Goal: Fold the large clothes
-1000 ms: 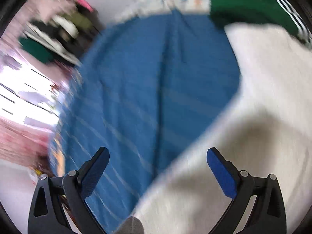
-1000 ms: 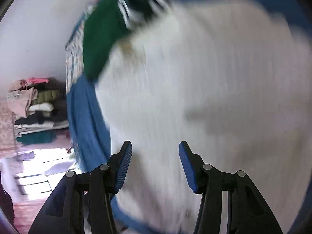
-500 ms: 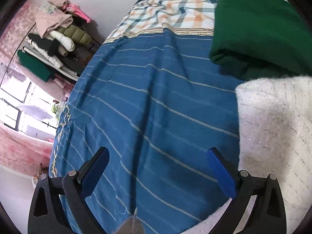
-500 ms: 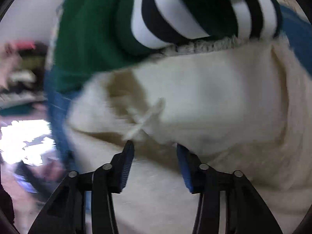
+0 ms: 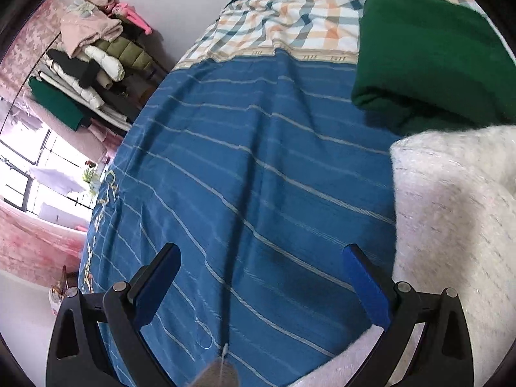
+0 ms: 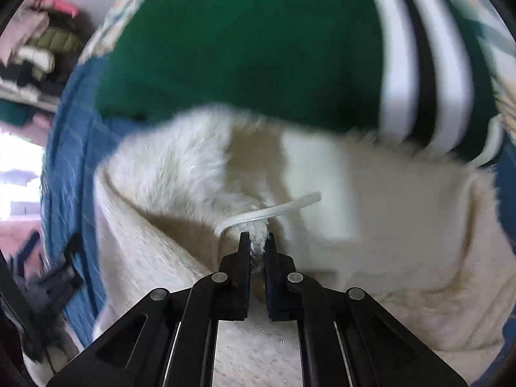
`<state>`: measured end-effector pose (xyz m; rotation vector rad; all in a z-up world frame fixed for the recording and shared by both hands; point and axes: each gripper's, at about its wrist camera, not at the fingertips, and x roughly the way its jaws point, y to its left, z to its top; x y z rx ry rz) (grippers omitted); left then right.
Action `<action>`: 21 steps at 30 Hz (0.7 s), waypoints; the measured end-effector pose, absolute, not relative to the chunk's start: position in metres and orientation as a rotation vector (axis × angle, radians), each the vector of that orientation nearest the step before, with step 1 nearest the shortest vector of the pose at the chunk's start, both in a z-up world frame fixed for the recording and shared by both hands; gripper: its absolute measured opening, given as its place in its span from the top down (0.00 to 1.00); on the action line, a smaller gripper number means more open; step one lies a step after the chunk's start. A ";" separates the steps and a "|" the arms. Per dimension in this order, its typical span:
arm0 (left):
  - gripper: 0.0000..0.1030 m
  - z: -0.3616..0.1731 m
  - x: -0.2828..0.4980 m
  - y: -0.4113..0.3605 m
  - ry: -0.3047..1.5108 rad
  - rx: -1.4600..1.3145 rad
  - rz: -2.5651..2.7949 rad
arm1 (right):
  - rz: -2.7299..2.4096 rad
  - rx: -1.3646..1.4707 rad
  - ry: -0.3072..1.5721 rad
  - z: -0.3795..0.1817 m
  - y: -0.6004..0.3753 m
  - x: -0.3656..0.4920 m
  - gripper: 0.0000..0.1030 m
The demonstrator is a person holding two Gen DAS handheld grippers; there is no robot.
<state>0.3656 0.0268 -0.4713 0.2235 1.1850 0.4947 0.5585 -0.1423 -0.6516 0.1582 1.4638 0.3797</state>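
Daylight floods in from the blown-out window (image 5: 42, 174) at my left, no detail in the panes. Left wrist view is sharp: thin stripes on the blue striped bedsheet (image 5: 258, 177) read clean, soft shadow under my fingers. Right wrist view is motion-smeared; the green garment with white and black stripes (image 6: 258, 42) and fluffy cream fleece garment (image 6: 387, 200) blur toward the edges. Heavy fisheye bending, black vignette in the corners.

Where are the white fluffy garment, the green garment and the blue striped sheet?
white fluffy garment (image 6: 180, 174): right wrist view, fuzzy upper fold.
green garment (image 5: 429, 54): left wrist view, flat top of the folded piece.
blue striped sheet (image 5: 258, 177): left wrist view, bare middle of it.
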 end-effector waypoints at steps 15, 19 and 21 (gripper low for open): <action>0.00 -0.436 0.297 -0.011 1.228 0.135 0.348 | 0.016 0.414 1.387 -0.548 -0.313 0.450 0.53; 0.00 -0.449 0.272 -0.045 1.296 0.144 0.249 | -0.226 0.482 1.496 -0.562 -0.409 0.362 0.53; 0.00 -0.456 0.263 -0.062 1.313 0.164 0.209 | -0.285 0.515 1.510 -0.581 -0.432 0.334 0.53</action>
